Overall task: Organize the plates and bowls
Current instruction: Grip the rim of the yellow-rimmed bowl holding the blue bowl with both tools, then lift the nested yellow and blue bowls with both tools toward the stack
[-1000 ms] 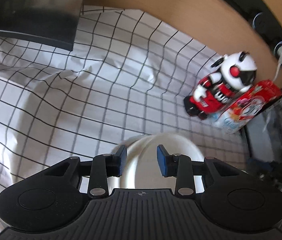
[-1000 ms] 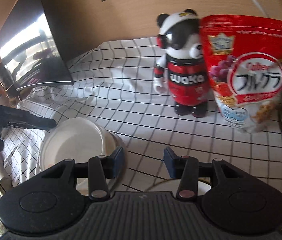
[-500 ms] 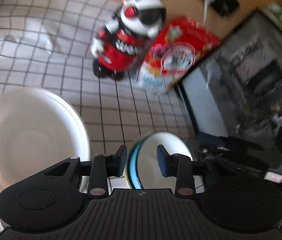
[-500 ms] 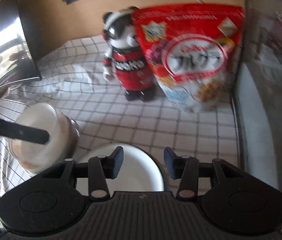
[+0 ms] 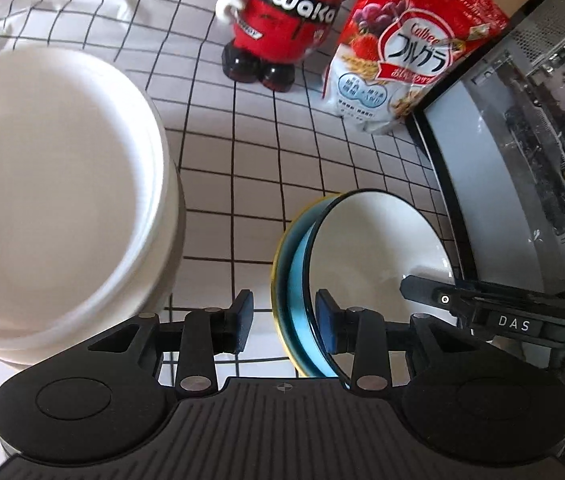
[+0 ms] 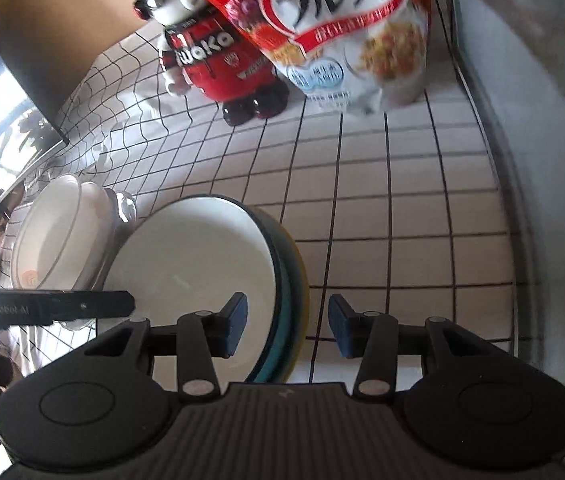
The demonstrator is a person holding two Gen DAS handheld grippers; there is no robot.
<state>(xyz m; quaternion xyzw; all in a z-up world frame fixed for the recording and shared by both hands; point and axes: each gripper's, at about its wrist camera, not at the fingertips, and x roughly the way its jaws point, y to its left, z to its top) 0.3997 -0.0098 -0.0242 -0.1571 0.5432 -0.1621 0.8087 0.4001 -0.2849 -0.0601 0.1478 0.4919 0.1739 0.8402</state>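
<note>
Checked tablecloth (image 5: 242, 168) on table, toy figure (image 5: 282, 20) and cereal bag (image 5: 402, 52) at back. Plate stack (image 5: 366, 240) near front, white bowls (image 5: 54, 184) beside. Left gripper (image 5: 282, 322) jaws opening astride stack's left rim; right gripper (image 6: 287, 326) unclenched astride right rim, contact unclear. Plates stiff, glossy, probably slippery, breakable: pinch rims.

I get bright daylight from the left, washing out the white bowl (image 5: 54, 184) with glare. Fisheye bends the tablecloth (image 6: 382, 184) grid; the cereal bag (image 6: 342, 20) looks blurred.
</note>
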